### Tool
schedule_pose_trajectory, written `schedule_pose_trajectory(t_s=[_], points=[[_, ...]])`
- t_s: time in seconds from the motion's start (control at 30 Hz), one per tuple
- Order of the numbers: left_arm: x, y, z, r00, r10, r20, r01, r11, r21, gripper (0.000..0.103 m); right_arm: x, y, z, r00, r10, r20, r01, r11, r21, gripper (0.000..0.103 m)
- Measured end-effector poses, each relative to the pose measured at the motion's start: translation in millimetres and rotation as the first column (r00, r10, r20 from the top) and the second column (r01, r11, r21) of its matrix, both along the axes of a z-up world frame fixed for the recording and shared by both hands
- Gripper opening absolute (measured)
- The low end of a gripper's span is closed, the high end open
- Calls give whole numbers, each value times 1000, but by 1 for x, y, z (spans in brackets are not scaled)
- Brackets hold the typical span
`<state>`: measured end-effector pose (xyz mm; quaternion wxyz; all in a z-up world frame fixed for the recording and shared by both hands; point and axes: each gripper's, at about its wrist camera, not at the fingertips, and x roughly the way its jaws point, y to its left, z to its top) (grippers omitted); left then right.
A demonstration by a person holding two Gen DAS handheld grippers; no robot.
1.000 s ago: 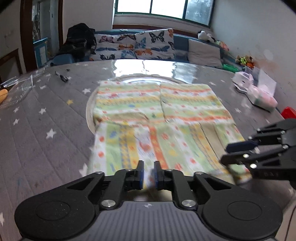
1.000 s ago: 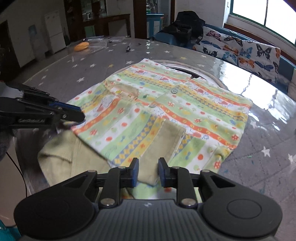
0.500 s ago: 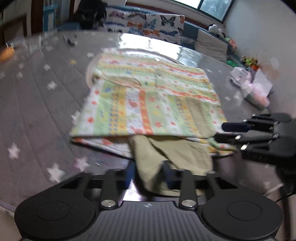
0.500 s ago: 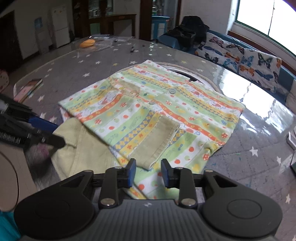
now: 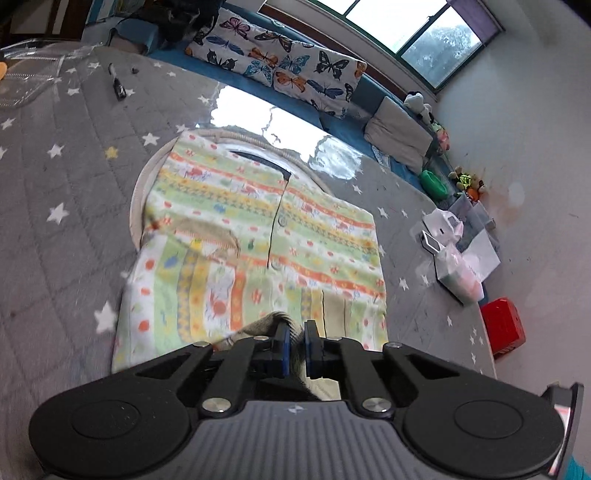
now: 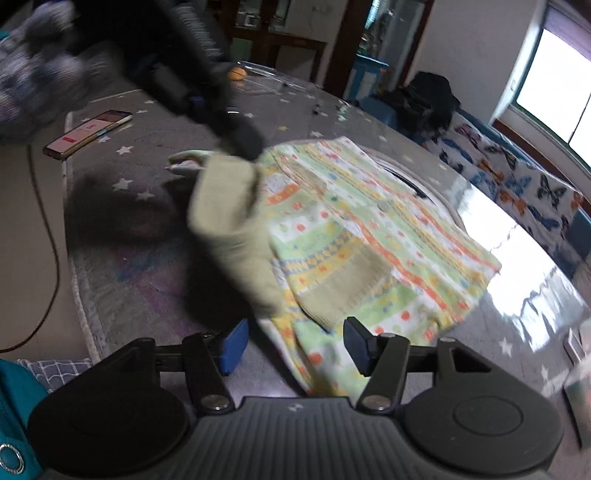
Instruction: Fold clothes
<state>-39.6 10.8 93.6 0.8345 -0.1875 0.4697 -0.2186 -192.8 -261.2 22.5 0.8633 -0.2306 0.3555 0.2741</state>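
A patterned garment (image 5: 258,236), striped in green, orange, yellow and white with small printed figures, lies spread over the grey star-printed tabletop (image 5: 66,229), partly covering a round inset ring (image 5: 138,192) in the tabletop's middle. Its near part is folded over the rest, so that the stripes there run across those of the layer beneath, and the plain pale-green inner side shows at the near edge. The left gripper (image 5: 294,349) is closed on that pale-green edge: in the left wrist view its blue pads (image 5: 283,347) stand almost together with a ridge of cloth pinched between them, its jaws having just been closing. In the right wrist view this same gripper is a dark, blurred shape (image 6: 236,133) at the upper left, and the pale-green flap (image 6: 232,221) hangs from it, lifted off the tabletop and drawn over the garment's left side; the blur makes the exact line of the lifted edge hard to read. The right gripper (image 6: 295,347) stands open above the garment's near corner, its jaws having just been opening; the cloth lies below and between the pads, but they do not press on it. A phone-like object with a red screen (image 6: 86,134) lies near the tabletop's far left edge in that view. Beyond the tabletop a bench carries butterfly-printed cushions (image 5: 280,70) under a window (image 5: 417,33), and a red box (image 5: 502,328) sits at the right in the left wrist view.
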Motion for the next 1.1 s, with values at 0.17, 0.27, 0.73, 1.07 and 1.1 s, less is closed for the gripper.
schedule_pose_trajectory(t_s=[0.17, 0.27, 0.73, 1.07, 1.1], points=[[8, -3, -5, 999, -32, -14, 33, 999, 15, 8, 15, 10, 0, 1000, 23, -13, -22, 998, 57, 48], [4, 1, -6, 998, -55, 3, 55, 998, 31, 10, 32, 7, 2, 997, 0, -73, 9, 992, 129, 19], [-81, 14, -26, 924, -227, 308, 71, 894, 443, 53, 60, -21, 27, 987, -75, -140, 113, 949, 294, 9], [-95, -11, -56, 788, -387, 478, -62, 723, 688, 53, 59, -22, 32, 984, -108, -139, 145, 942, 302, 9], [-98, -15, -60, 755, -434, 491, -73, 688, 722, 53, 58, -22, 32, 984, -111, -136, 148, 942, 301, 9]])
